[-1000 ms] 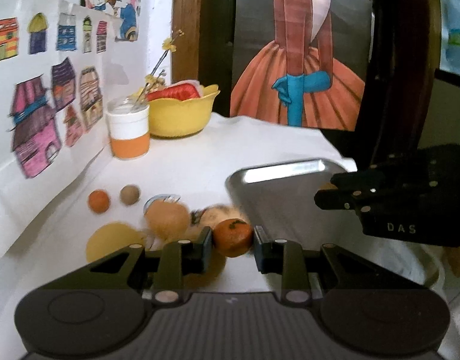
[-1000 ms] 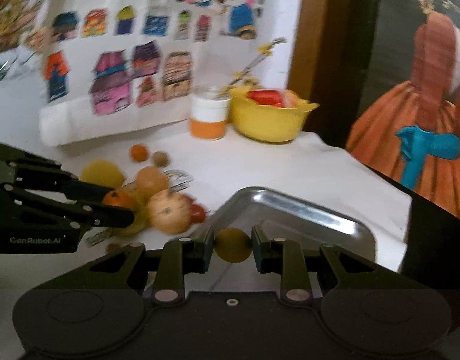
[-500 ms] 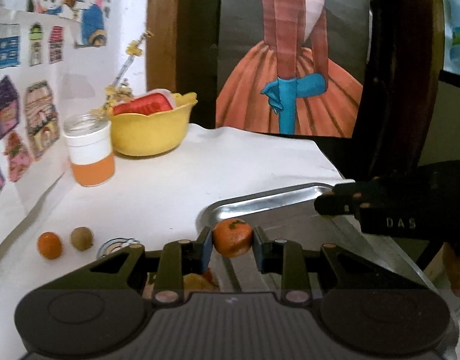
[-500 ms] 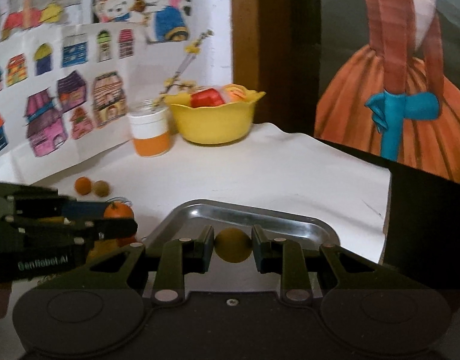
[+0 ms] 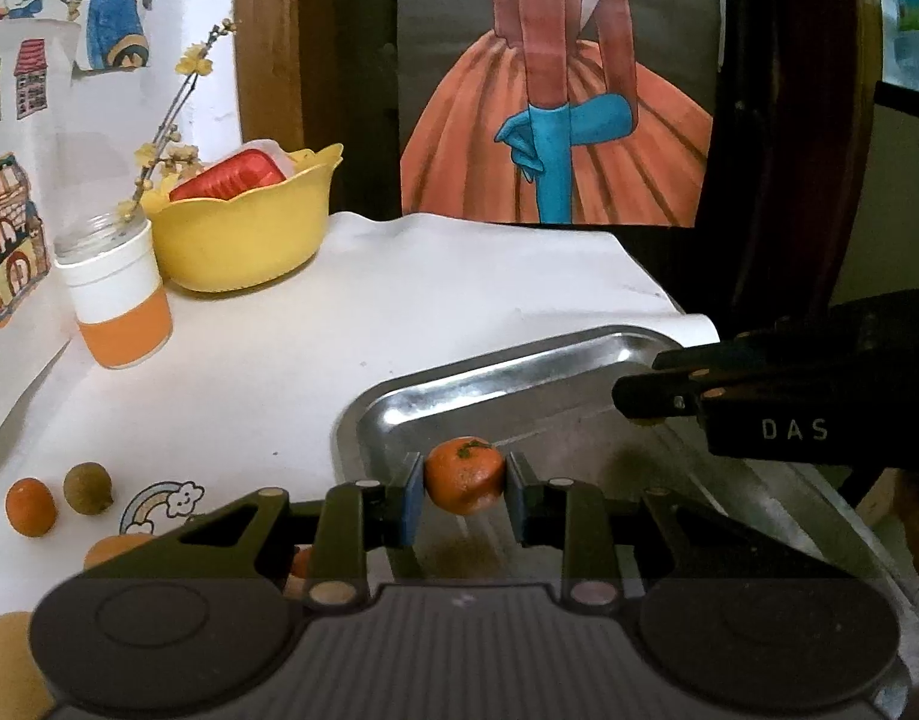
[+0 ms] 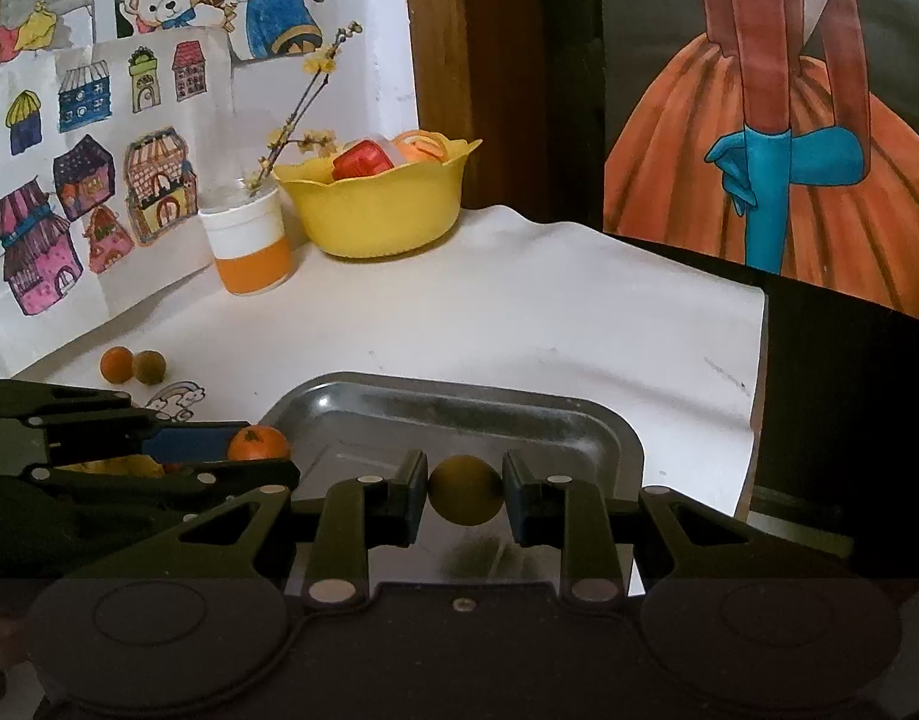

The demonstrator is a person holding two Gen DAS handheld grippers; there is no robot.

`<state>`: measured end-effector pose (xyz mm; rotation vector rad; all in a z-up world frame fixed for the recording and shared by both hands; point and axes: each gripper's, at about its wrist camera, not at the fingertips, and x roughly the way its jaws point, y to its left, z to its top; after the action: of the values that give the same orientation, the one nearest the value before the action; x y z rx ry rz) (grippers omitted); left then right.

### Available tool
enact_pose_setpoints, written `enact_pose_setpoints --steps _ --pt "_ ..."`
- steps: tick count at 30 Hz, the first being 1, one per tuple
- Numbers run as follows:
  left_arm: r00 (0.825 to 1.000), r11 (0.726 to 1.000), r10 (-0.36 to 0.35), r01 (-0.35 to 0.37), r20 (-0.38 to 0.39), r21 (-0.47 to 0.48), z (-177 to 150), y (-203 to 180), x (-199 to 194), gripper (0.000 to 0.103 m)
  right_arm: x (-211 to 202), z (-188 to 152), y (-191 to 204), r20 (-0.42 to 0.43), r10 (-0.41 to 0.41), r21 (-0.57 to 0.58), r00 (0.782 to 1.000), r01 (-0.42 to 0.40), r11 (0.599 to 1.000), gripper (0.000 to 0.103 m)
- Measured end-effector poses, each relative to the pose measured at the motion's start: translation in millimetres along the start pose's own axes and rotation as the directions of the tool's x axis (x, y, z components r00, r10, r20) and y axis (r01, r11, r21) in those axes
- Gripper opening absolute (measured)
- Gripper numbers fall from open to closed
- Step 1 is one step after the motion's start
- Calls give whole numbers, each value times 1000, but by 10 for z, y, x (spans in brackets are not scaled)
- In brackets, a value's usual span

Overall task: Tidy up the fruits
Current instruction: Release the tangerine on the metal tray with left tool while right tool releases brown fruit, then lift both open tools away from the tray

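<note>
Both hand-held grippers have swung from the fruit pile to above the tray. Left hand-held gripper pinches the tangerine over its near-left corner; right hand-held gripper clamps the yellowish fruit directly above its floor.

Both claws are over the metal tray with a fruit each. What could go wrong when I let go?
1. The tangerine in the left claw and the yellow-green fruit in the right claw are round; released above the tray, they may roll across its smooth floor.
2. The claws are close together over the tray and could bump.
</note>
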<state>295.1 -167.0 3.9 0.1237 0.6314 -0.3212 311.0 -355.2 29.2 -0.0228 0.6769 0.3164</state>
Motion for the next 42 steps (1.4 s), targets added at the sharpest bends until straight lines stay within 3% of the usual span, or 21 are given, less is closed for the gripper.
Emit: enact_pose_setpoints --steps 17,21,23,33,42 --pt "999 1000 -2 2 -36 21 -25 -41 68 33 24 -26 -50 -13 1 19 1000 -1 1000 30" --pt "1000 1000 6 -6 -20 16 -22 -49 6 51 -42 -22 -45 2 -4 21 1000 4 1000 32" --pt "1000 1000 7 -7 -8 13 -9 -54 -40 53 -89 -16 -42 12 -7 22 1000 7 1000 35" --pt "996 998 51 -50 69 -23 6 4 -451 81 -492 6 7 117 -64 9 991 63 998 63" --pt "988 995 86 -79 125 -60 -98 130 -904 100 -984 -89 222 208 -82 -14 975 86 996 92"
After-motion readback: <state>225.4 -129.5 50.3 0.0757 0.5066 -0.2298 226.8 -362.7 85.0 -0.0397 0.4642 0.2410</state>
